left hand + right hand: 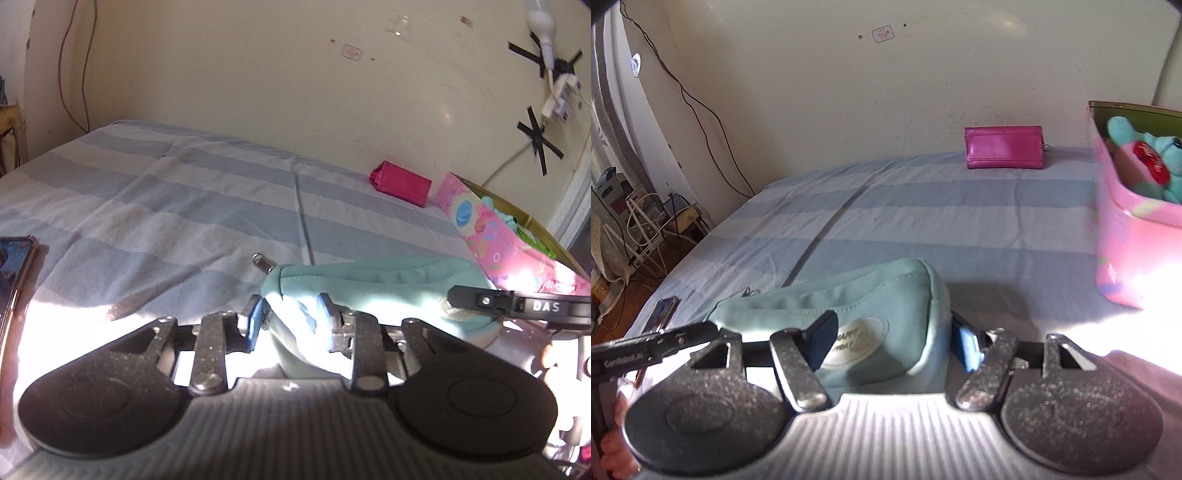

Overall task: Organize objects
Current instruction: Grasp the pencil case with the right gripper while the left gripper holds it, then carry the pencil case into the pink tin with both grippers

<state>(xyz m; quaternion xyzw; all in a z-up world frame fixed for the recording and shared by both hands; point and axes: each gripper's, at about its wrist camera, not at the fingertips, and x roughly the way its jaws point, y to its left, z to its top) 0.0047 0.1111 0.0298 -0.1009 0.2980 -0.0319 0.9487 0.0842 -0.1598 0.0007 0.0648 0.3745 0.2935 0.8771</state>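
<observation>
A teal zip pouch lies on the striped bedsheet, and both grippers hold it. My left gripper is shut on the pouch's zipper end, with the metal zipper pull sticking out beyond. My right gripper straddles the pouch's other end, its blue pads pressing both sides. A magenta wallet lies near the wall; it also shows in the right wrist view. A pink tin box with a teal plush toy stands at the right.
A phone lies at the sheet's left edge; it also shows in the right wrist view. The pink box sits right of the pouch. Cables and clutter lie on the floor at the left. The wall is behind.
</observation>
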